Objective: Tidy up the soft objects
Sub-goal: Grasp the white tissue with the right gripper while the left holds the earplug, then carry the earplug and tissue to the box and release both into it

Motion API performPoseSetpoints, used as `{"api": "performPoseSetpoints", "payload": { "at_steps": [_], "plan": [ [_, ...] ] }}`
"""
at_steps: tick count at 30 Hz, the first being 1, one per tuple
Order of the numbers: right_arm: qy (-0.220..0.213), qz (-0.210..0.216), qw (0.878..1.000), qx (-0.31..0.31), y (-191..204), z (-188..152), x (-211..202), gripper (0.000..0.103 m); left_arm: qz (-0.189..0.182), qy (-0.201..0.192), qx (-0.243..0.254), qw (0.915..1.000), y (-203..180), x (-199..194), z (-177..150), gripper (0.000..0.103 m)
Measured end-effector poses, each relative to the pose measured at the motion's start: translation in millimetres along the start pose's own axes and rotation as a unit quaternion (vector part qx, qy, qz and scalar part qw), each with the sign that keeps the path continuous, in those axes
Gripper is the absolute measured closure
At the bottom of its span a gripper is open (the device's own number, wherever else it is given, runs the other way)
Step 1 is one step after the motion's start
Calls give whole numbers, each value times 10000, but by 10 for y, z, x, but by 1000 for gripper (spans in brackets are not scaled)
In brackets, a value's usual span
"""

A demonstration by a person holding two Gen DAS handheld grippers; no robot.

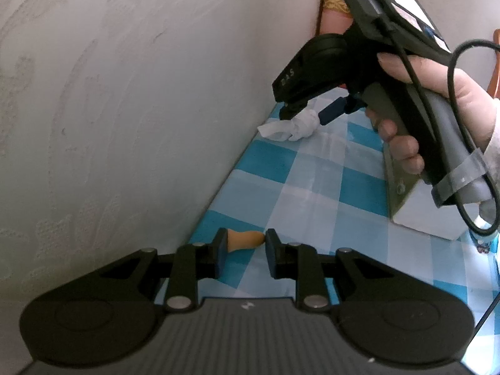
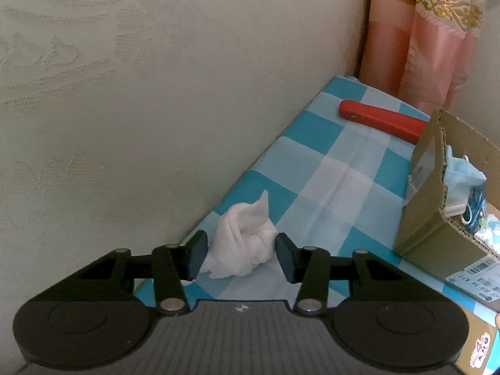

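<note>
The right gripper (image 2: 240, 254) is lowered over a crumpled white cloth (image 2: 242, 243), its jaws straddling the bundle with both pads at its sides: the left pad touches the cloth, while the right pad looks just at its edge, so a firm squeeze is not yet evident. This placement makes sense as the start of a pick, since gripping a soft wad across its bulk keeps it from slipping out. The cloth lies on the blue checked tablecloth (image 2: 337, 168), close against the wall and well apart from the cardboard box (image 2: 437, 218), which already holds a face mask (image 2: 462, 172) and other soft items, so the box is probably where the cloth should go. A red tool (image 2: 381, 118) lies beyond the box, nearer the curtain. The left gripper (image 1: 242, 253) hovers farther from the box, jaws nearly together and holding nothing; a small tan object (image 1: 245, 239) sits on the tablecloth just ahead of its tips.
</note>
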State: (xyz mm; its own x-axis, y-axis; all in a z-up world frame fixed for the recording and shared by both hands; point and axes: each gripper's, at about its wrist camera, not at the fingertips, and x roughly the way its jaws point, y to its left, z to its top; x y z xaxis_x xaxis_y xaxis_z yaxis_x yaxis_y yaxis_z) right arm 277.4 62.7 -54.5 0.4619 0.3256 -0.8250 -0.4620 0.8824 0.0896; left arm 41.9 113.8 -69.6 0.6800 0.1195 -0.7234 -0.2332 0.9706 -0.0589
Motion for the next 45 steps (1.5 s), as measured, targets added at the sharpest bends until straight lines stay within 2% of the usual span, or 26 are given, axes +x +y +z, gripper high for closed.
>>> {"api": "performPoseSetpoints", "payload": {
  "at_steps": [9,15,24,32,40,45],
  "plan": [
    [-66,119,9999,-51,11,-41,-110,55,22,19,-38,10000,36,1,-4,79],
    [-85,263,9995,-170,41,-175,-370,55,60,-24,-34,10000,43,-26,-8,79],
    [-319,413,9978,-401,17,-562,-979,55,79,-41,79,9999,-2,-93,-5,79],
    [-231,571,9973,-404,-121,-1041,-1456,55,-23,-4,294,9996,-113,-154,-5,79],
    [-266,340,9990,-125,-394,-1490,-1812,55,-453,80,667,9967,-271,-286,47,79],
    [-301,66,9994,142,-599,-1691,-1979,55,-891,140,1017,9907,-487,-408,93,79]
  ]
}}
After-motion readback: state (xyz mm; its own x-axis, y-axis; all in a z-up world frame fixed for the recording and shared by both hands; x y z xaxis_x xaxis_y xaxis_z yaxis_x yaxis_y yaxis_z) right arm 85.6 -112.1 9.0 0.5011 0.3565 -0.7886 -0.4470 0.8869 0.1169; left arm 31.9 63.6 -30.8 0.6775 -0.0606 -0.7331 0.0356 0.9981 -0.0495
